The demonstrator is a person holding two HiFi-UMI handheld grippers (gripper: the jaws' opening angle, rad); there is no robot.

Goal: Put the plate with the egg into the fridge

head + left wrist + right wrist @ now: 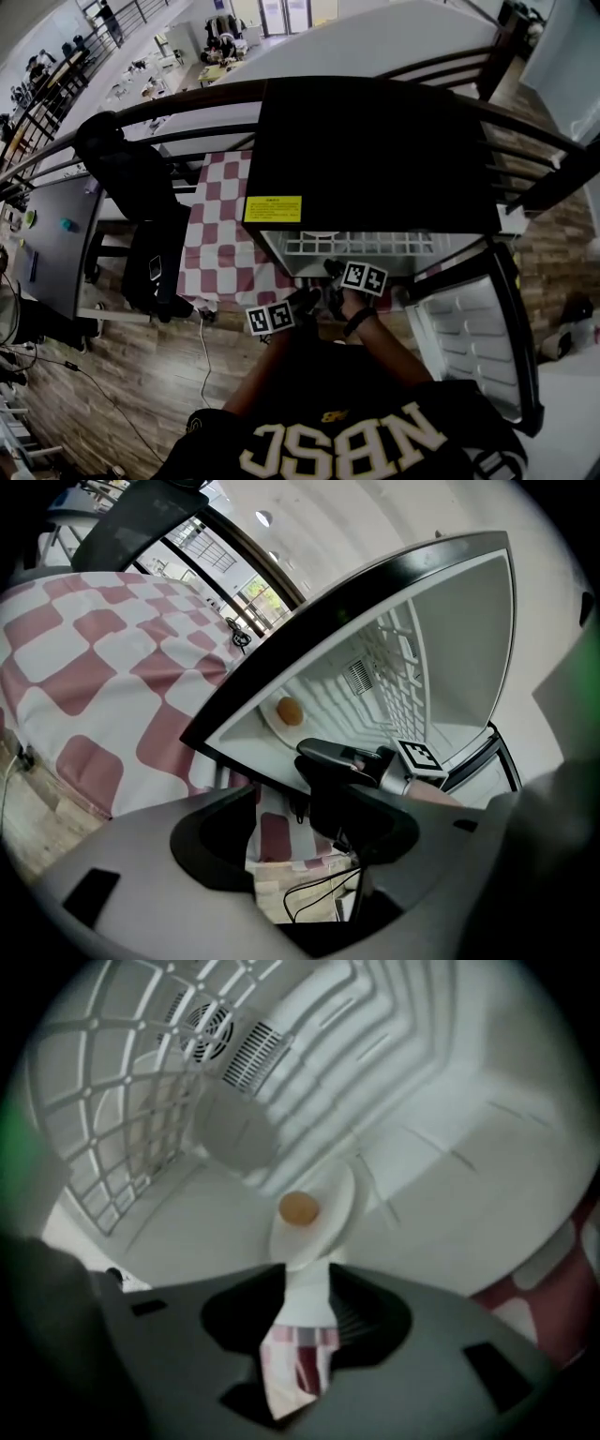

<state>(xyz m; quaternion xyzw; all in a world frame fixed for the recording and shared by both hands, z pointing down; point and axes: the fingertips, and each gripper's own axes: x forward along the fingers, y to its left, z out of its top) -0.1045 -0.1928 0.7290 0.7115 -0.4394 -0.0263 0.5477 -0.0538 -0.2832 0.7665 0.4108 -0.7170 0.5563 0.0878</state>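
Plate (330, 1192) and egg (299, 1208) lie on the floor of the fridge (450, 1138), near its open front, below the wire shelf (103, 1138) and well short of the vented back wall. The egg rests loose on the plate, a little off its middle.

The right gripper (305, 1288) reaches in through the fridge's front. Its jaws stand apart, and the plate's near rim runs into the gap between them; the pads do not appear to press on it. The left gripper (284, 822) hangs just outside the fridge, below its front edge, jaws apart and empty, with only the checked cloth (94, 667) on the worktop and a cable showing beyond them. The door (469, 323) stands wide open.

By the look of it, the plate is stiff, smooth and fairly light, so a pinch on the near rim should carry it. That rim is slippery, though, and the plate must stay level, since the egg is round, unsecured and fragile and would likely roll off at any tilt. With the plate down inside the fridge, the placing looks essentially done.
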